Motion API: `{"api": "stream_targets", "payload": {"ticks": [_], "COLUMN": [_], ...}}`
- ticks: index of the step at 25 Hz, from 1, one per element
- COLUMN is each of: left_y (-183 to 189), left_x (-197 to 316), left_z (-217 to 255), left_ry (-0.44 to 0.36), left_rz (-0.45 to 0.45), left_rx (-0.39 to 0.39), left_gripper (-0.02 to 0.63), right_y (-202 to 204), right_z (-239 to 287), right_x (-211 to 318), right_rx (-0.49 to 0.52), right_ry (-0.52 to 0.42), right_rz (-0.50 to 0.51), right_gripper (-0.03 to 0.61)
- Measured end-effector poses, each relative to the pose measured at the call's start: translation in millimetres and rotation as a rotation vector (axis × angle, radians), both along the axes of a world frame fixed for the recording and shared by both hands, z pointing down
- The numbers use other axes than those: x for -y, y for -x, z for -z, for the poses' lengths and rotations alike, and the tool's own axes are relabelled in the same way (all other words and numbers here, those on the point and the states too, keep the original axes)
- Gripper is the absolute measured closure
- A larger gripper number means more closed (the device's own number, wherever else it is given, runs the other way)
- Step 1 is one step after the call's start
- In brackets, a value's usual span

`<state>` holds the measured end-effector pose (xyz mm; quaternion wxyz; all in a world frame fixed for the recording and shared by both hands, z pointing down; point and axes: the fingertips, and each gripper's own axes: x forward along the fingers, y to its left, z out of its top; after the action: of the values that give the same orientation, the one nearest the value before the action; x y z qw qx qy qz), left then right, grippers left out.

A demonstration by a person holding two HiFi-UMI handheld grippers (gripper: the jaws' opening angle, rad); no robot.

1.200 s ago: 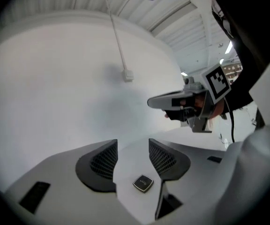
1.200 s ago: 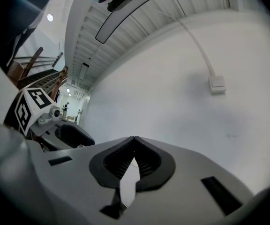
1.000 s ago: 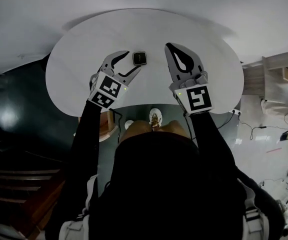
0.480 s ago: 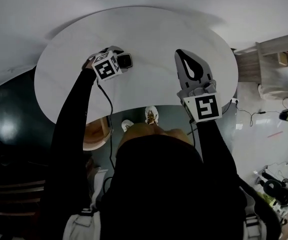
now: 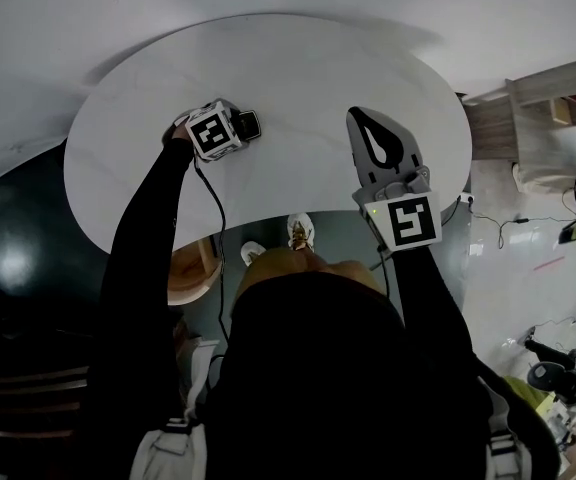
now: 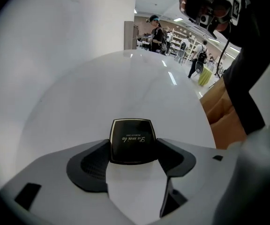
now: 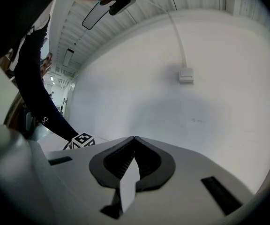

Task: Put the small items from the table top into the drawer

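One black compact (image 6: 132, 135) lay on the white desk (image 5: 298, 68) between the jaws of my left gripper (image 6: 133, 149), which had just been opening wide, while my right gripper (image 7: 134, 138) had its jaws pressed together, empty.

Left gripper (image 6: 133, 150): in head view its marker cube (image 5: 214, 131) hides the jaws and half the black compact (image 5: 251, 124). Lid print too small to read.
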<state>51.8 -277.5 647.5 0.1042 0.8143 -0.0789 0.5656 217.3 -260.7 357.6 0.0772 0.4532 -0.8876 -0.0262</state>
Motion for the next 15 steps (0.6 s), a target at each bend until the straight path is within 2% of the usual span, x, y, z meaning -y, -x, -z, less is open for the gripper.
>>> {"api": "stream_targets", "payload": {"ticks": [3,8,11,15], "left_y": [-6,-18,-23,-21], "left_x": [2,-10,-26,-51], "left_z": [29,121,167,220], "left_ry": [-0.081,-0.223,-0.311,-0.474], "left_rz": [0.097,0.325,0.452,0.551], "left_rx": [-0.083,-0.328,-0.468,-0.612], "left_gripper": [0.285,0.285,0.285,0.285], "right_y": [1,3,20,48], "right_z": [3,7,21,26], "right_x": [0,-5,-8,-14], "right_rx": [-0.010,-0.022,0.036,0.066], "right_ry": [-0.012,-0.011,-0.068,-0.113], "right_rz": [0.020,0.025,0.061,0.106], "right_gripper": [0.554,0.554,0.554,0.554]}}
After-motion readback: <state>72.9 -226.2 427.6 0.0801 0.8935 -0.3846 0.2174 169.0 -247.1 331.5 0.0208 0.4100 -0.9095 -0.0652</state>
